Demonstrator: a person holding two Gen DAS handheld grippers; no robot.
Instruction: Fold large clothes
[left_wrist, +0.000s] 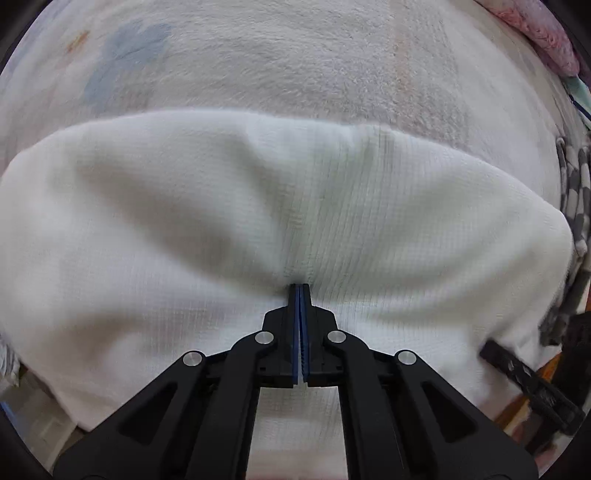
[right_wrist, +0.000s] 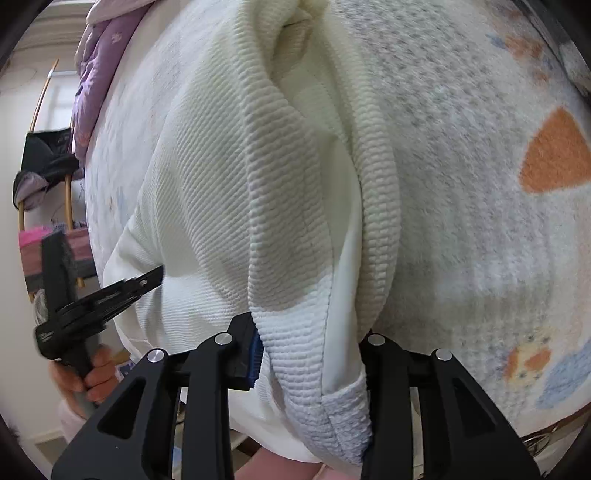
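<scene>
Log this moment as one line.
left gripper: shut on white garment | right gripper: grips ribbed hem | surface: patterned blanket

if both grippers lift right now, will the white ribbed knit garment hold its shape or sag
The white ribbed knit garment will probably sag: it already puckers where the left gripper pinches it. Its thick ribbed hem bunched in the right gripper suggests some weight. The textured knit likely won't slip.
</scene>
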